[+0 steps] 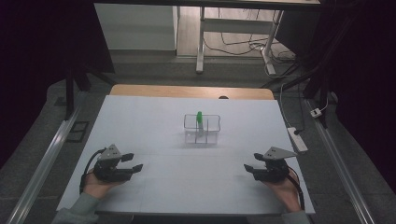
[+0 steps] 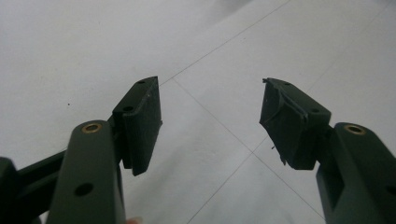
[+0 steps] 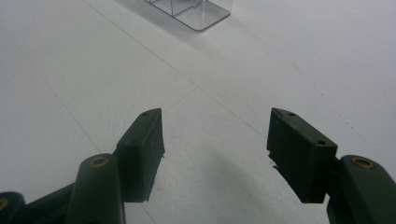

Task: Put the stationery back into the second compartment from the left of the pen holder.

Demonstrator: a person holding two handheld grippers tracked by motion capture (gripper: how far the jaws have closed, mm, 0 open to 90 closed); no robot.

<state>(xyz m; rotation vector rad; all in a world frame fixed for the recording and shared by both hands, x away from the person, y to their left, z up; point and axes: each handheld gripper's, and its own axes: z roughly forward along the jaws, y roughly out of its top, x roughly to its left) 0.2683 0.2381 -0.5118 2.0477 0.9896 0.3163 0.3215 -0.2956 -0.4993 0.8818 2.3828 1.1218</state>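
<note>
Marker (image 1: 199, 119), green, stands upright in the middle cell of the clear organizer (image 1: 201, 129), mid-table, tilted a bit. Both my grippers are parked near the front edge, well apart from it. Left gripper (image 1: 135, 162) rests at the left, jaws spread, nothing between them; its own camera sees bare white table (image 2: 70, 51) through the gap. Right gripper (image 1: 248, 168) sits at the right, jaws spread and empty too; a corner of the organizer (image 3: 201, 16) shows far ahead in its view. I read this as the start: no reach begun, nothing gripped. Next move, my guess: bring one gripper forward over the organizer, line the jaws up either side of the marker's top, close above the rim. Walls are thin and clear, so I'd watch for nudging the box.
</note>
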